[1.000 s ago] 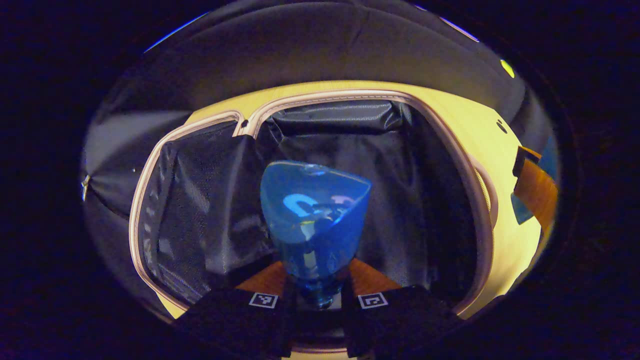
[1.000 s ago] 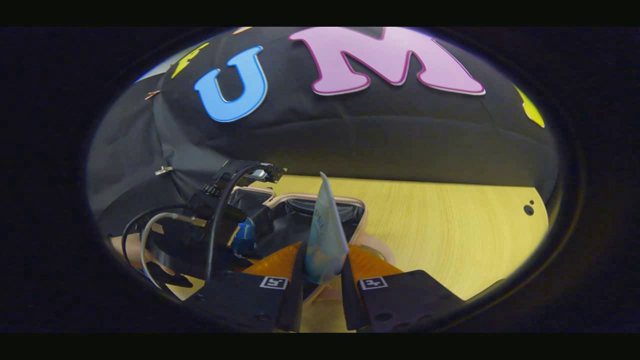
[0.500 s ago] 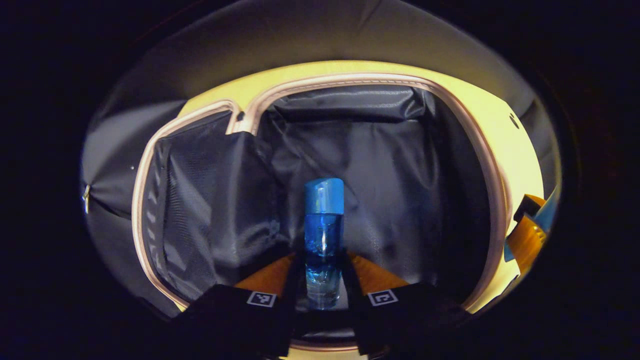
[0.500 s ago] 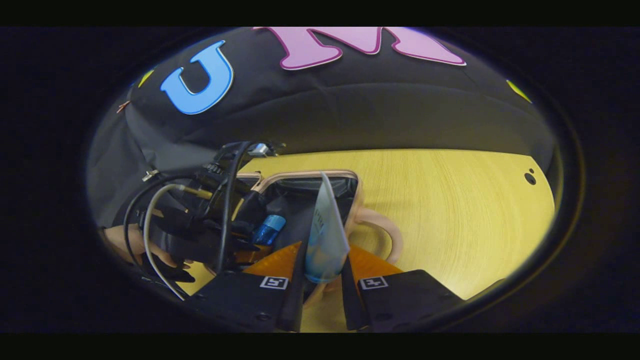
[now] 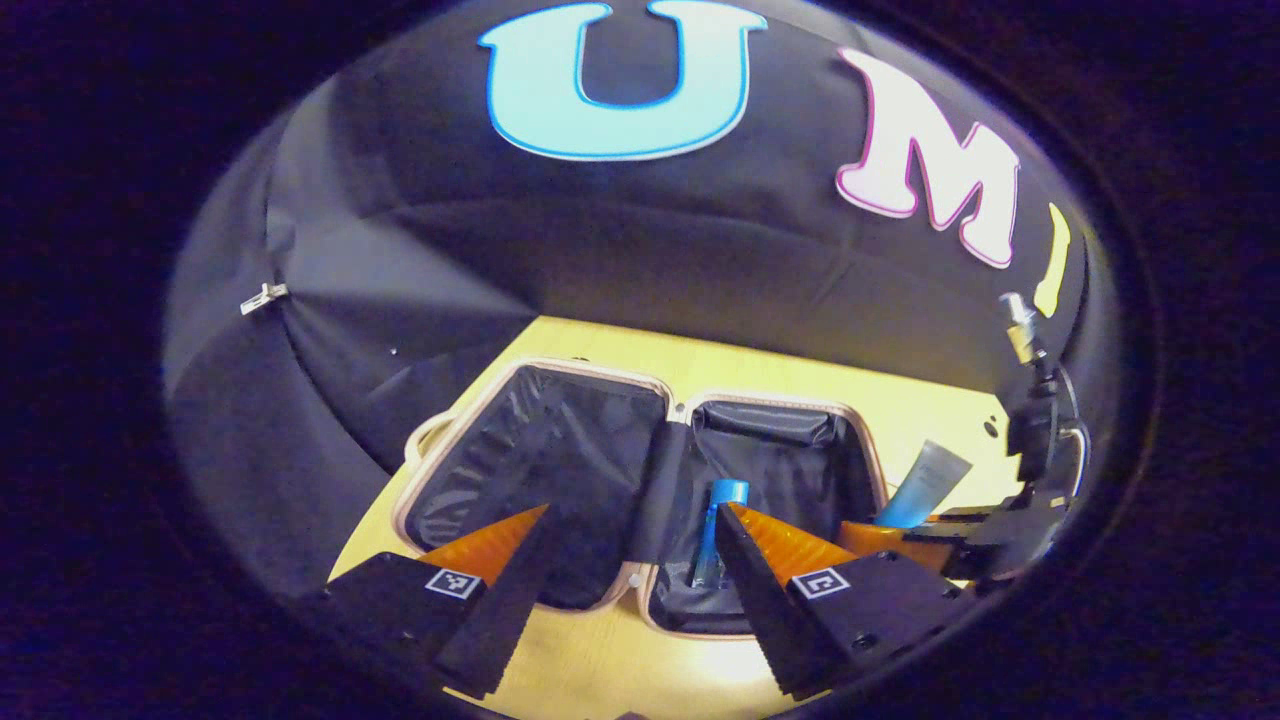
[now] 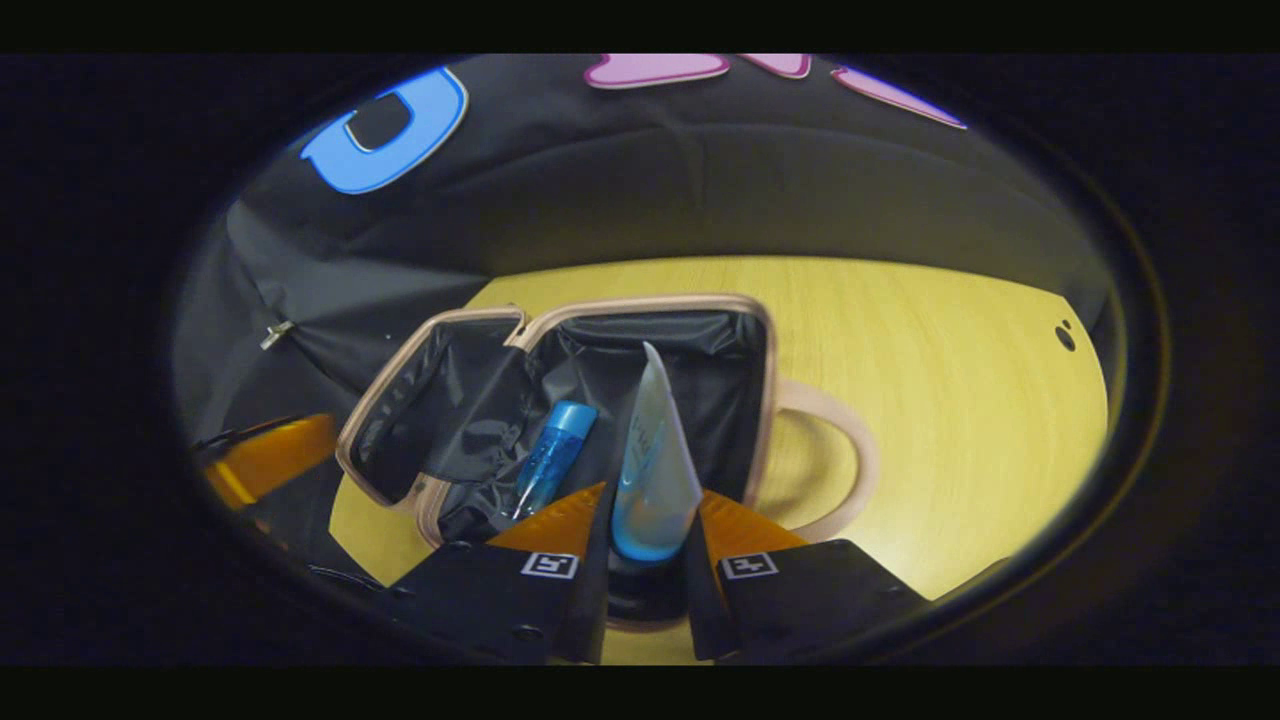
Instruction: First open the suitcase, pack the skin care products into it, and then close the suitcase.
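Left gripper view: left tongs (image 5: 625, 585) at lower centre of frame, fingers spread wide, nothing between them. Past them, the suitcase (image 5: 540, 475) lies open flat on the yellow wooden bench (image 5: 800, 385), occupying the centre of the frame; pink rim, dark fabric lining in both halves. Blue bottle (image 5: 716, 530) lies in the right-hand half, cap pointing toward the top of the frame, body partly hidden behind the right finger. At the right edge of the frame, the right tongs (image 5: 905, 525) appear farther off, holding a pale blue tube (image 5: 925, 485) over the bench just beside the suitcase's right rim.

Right gripper view: right tongs (image 6: 645, 575) at bottom centre, both fingers pressed on the wide blue end of the tube (image 6: 650, 460); the tube stands up along the fingers, flat crimped end toward the top of the frame. Behind it, the open suitcase (image 6: 745, 400) fills centre-left of the frame. Bottle (image 6: 555, 455) rests tilted in the nearer half, cap toward upper right, just left of the tube in the picture. Looped pink handle (image 6: 850, 465) lies on the bench (image 6: 950, 400) to the right of the case. An orange part of the left tongs (image 6: 265, 460) shows at the left edge of the frame.
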